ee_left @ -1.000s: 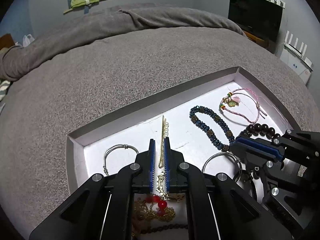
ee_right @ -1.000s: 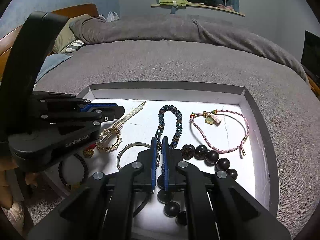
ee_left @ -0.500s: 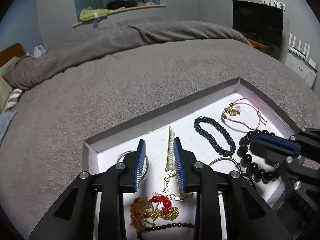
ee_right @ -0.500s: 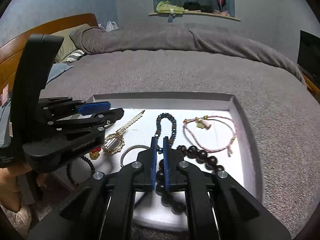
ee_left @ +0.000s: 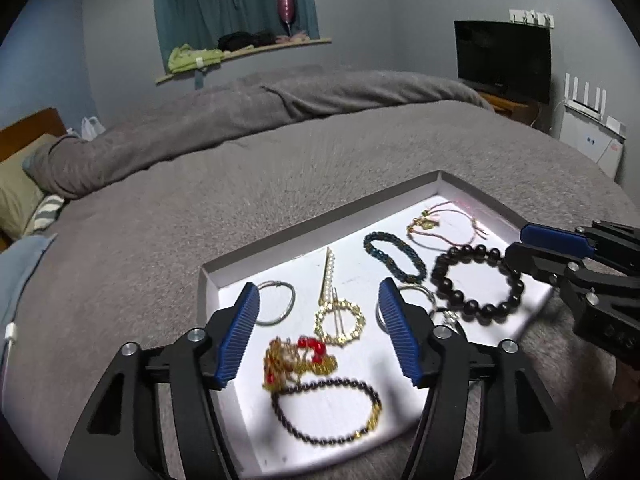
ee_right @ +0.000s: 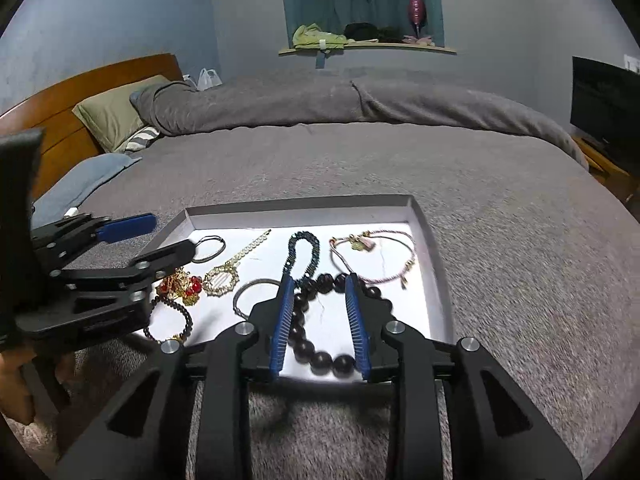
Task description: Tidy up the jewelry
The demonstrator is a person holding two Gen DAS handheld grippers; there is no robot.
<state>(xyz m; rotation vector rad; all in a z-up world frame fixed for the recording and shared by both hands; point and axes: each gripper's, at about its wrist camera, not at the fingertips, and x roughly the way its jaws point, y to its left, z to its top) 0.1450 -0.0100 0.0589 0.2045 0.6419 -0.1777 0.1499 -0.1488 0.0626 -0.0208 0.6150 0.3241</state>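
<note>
White shallow tray (ee_left: 304, 232) on grey bedspread (ee_left: 168, 216), dark-bead bracelet (ee_right: 316, 320), blue braided bracelet (ee_right: 304, 252), pink cord bracelet (ee_right: 376, 256), gold hairpin (ee_left: 332, 292) lying inside, left gripper (ee_left: 320, 332) and right gripper (ee_right: 318, 320) jaws opening, pinching nothing

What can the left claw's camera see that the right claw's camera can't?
Only the left camera shows the white radiator by the wall and the whole small black bead bracelet.

Only the right camera shows the wooden headboard and the whole green pillow.

Both show the white tray on the grey bed, the big dark bead bracelet, the pink cord bracelet, and both claws opening with nothing gripped.
</note>
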